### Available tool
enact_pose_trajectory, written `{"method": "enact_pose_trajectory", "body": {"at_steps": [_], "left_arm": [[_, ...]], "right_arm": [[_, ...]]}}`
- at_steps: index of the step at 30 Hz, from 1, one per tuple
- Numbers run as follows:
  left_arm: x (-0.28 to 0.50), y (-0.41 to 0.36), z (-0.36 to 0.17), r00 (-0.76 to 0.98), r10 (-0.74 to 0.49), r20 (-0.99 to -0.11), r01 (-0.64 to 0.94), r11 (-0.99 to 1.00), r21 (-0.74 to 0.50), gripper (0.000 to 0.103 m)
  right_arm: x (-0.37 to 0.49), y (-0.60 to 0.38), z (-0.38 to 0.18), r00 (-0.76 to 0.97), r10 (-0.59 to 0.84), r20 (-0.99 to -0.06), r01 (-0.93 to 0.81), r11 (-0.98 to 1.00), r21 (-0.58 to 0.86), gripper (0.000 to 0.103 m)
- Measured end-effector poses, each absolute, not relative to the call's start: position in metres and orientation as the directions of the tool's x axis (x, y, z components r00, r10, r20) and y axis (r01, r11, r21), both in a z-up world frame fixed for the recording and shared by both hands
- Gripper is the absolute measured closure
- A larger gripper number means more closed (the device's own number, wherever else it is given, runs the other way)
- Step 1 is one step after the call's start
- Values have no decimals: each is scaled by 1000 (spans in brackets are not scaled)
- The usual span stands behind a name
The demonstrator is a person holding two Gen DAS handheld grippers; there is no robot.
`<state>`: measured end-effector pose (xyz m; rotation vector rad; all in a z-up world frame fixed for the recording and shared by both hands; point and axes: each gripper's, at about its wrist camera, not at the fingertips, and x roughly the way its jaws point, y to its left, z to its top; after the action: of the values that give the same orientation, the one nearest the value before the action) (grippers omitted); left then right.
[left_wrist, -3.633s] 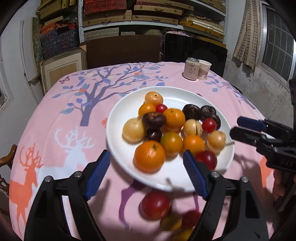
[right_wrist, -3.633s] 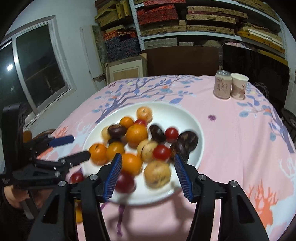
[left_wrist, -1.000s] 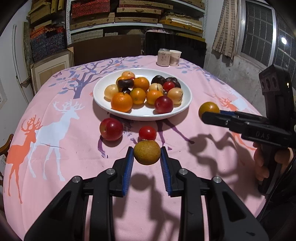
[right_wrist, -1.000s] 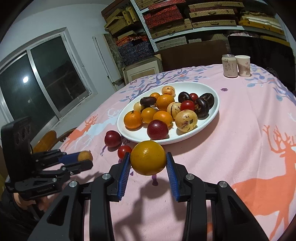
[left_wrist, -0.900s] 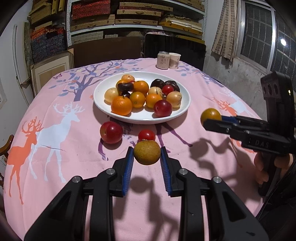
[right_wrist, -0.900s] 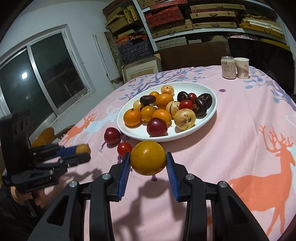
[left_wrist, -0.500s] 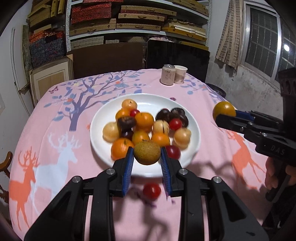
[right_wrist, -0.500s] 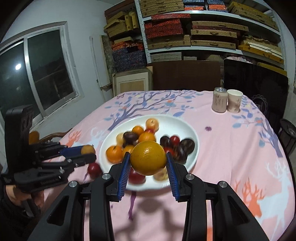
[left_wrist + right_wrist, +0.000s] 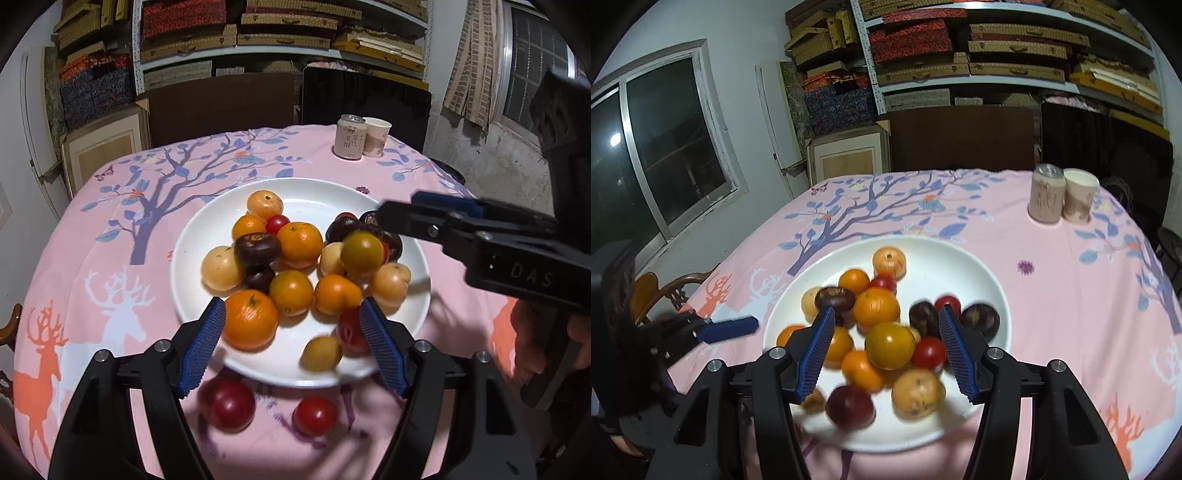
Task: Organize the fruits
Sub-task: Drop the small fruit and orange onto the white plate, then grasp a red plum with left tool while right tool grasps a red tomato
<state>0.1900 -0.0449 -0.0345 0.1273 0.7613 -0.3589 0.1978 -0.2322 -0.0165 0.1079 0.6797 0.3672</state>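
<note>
Both grippers hang over the white plate (image 9: 207, 236) of fruit on the pink counter (image 9: 110, 229): the left gripper (image 9: 291, 347) is spread wide and holds nothing, with a small brownish fruit (image 9: 320, 352) blurred on the plate's near edge between its blue pads. The right gripper (image 9: 886, 349) is spread wide too, a yellow-orange fruit (image 9: 890, 346) sitting on the pile between its fingers, apart from both pads. A red plum (image 9: 227, 404) and a red tomato (image 9: 314, 415) lie on the counter just beside the plate's near rim.
</note>
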Motion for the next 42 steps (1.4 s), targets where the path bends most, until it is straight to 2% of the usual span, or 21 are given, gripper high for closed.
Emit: {"method": "enact_pose_trajectory", "body": {"at_steps": [2, 4, 8, 12, 16, 20, 25, 32, 35, 40, 42], "left_arm": [[175, -33, -34, 690, -255, -678, 350, 937, 3, 16], [159, -15, -37, 720, -221, -657, 311, 950, 22, 10], [147, 29, -53, 707, -197, -679, 234, 971, -38, 10], [150, 60, -73, 693, -166, -702, 144, 985, -90, 10], [149, 75, -77, 703, -188, -686, 121, 982, -145, 10], [148, 74, -80, 695, -194, -692, 127, 981, -148, 10], [147, 70, -78, 702, -199, -684, 144, 980, -137, 10], [145, 61, -78, 705, -195, -682, 174, 980, -101, 10], [145, 48, -78, 697, -176, -695, 202, 978, -45, 10], [153, 7, -83, 677, -103, -728, 273, 955, 119, 10], [163, 0, -84, 661, -94, -745, 276, 953, 124, 10]], "right_arm": [[179, -235, -24, 703, 385, -598, -304, 923, 237, 42], [153, -230, -34, 689, 388, -613, -328, 920, 214, 41], [115, -200, -52, 594, 457, -662, -468, 866, 178, 41], [101, -160, -62, 565, 433, -702, -536, 840, 87, 41], [114, -134, -78, 526, 393, -754, -512, 854, 87, 57], [126, -121, -90, 502, 376, -779, -486, 867, 105, 66], [137, -119, -97, 509, 383, -771, -460, 878, 133, 76], [124, -153, -83, 551, 468, -691, -450, 864, 227, 78], [110, -174, -77, 558, 515, -651, -469, 843, 264, 78], [105, -212, -75, 562, 570, -599, -447, 819, 359, 78], [110, -219, -77, 557, 579, -595, -426, 814, 395, 78]]}}
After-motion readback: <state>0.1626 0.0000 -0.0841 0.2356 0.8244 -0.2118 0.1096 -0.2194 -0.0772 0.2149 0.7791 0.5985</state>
